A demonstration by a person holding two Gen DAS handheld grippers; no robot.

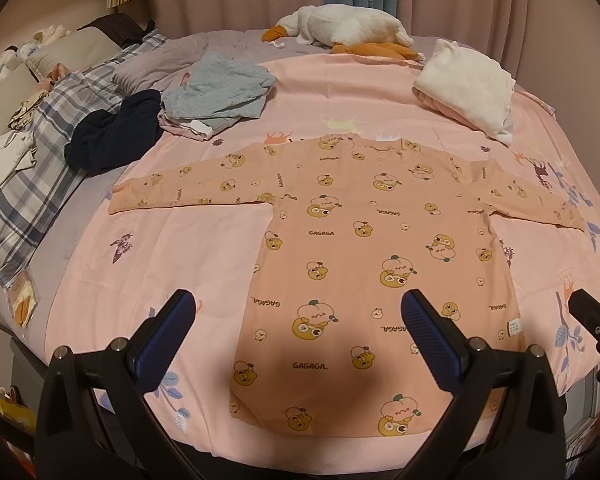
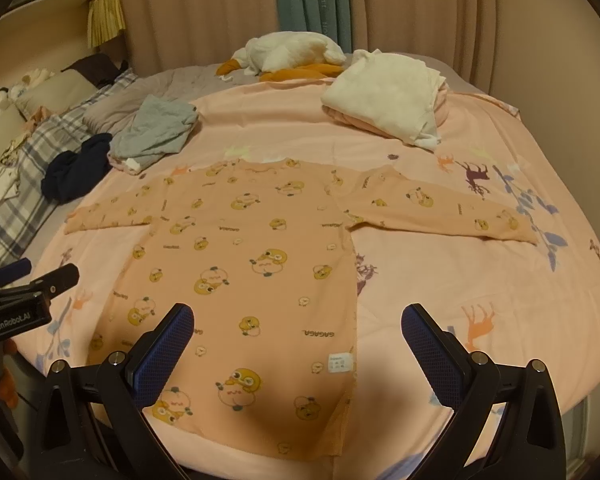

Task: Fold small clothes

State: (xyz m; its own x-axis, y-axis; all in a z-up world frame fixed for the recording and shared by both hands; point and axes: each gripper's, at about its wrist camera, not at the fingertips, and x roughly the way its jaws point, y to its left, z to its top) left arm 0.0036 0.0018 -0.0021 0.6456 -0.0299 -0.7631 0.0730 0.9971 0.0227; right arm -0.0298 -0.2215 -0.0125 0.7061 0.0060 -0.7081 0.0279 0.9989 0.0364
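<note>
Peach top (image 1: 364, 248) lies flat on the bed (image 1: 204, 264), sleeves at 9 and 3 o'clock. Your left gripper (image 1: 300, 332) and right gripper (image 2: 298, 336) hover spread, empty. Folding unstarted; next, pinch 1 sleeve.

The pink sheet (image 1: 204, 264) lies bare on both sides of the spread shirt (image 1: 364, 248), below its two sleeves, so a gripper can pass there freely. Beyond the left sleeve the way is blocked by a dark garment (image 1: 116, 136) and grey clothes (image 1: 220, 88); beyond the right sleeve sits a folded white pile (image 1: 464, 84), with a plush goose (image 1: 348, 28) behind.
</note>
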